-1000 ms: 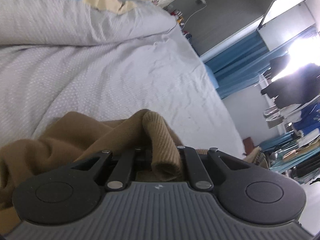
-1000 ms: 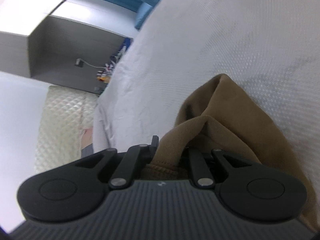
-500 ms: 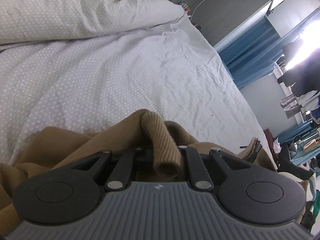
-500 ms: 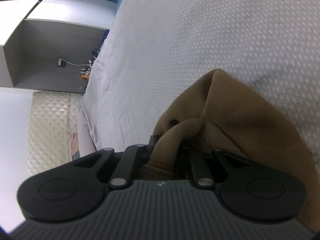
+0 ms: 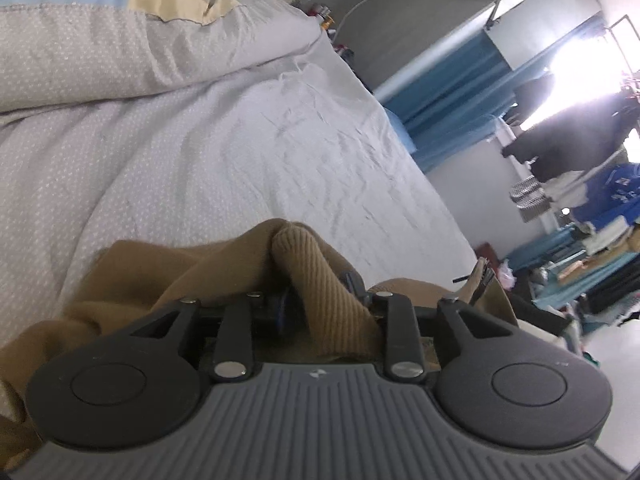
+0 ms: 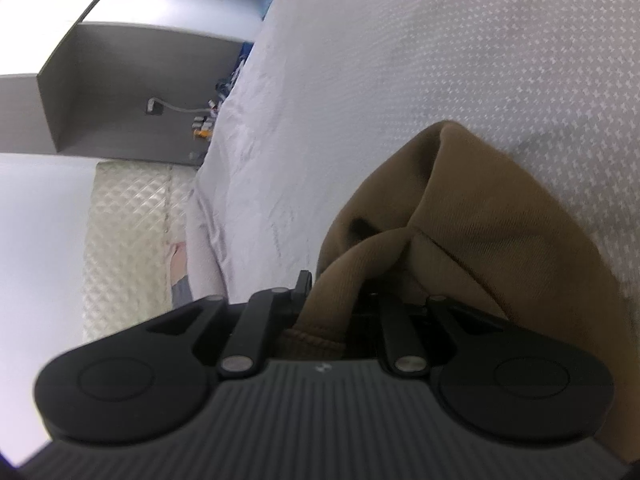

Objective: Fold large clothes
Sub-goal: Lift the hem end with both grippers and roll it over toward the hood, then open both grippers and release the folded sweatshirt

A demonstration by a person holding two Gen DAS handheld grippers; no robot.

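In the left wrist view, a brown garment (image 5: pixel 192 276) is seen bunched on the pale dotted bed sheet (image 5: pixel 224 152), directly in front of the left gripper (image 5: pixel 320 300). A ribbed cuff (image 5: pixel 320 276) of the garment runs up between the jaws, which have just been opening; a gap is visible beside the cuff on the left, and a blue pad edge is exposed there, so the cuff appears loosened, lying between the jaws rather than pinched. A grey pillow (image 5: pixel 120 56) is seen at the upper left, with blue curtains (image 5: pixel 452 92) and hanging dark clothes (image 5: pixel 568 140) on the right. In the right wrist view, the same brown garment (image 6: pixel 480 232) is heaped on the bed sheet (image 6: pixel 420 60) at the right, and a fold with a hemmed edge is drawn back between the jaws of the right gripper (image 6: pixel 336 296), where it is clamped closely. A grey cabinet (image 6: pixel 120 100) and a quilted headboard (image 6: pixel 124 232) are seen at the left.
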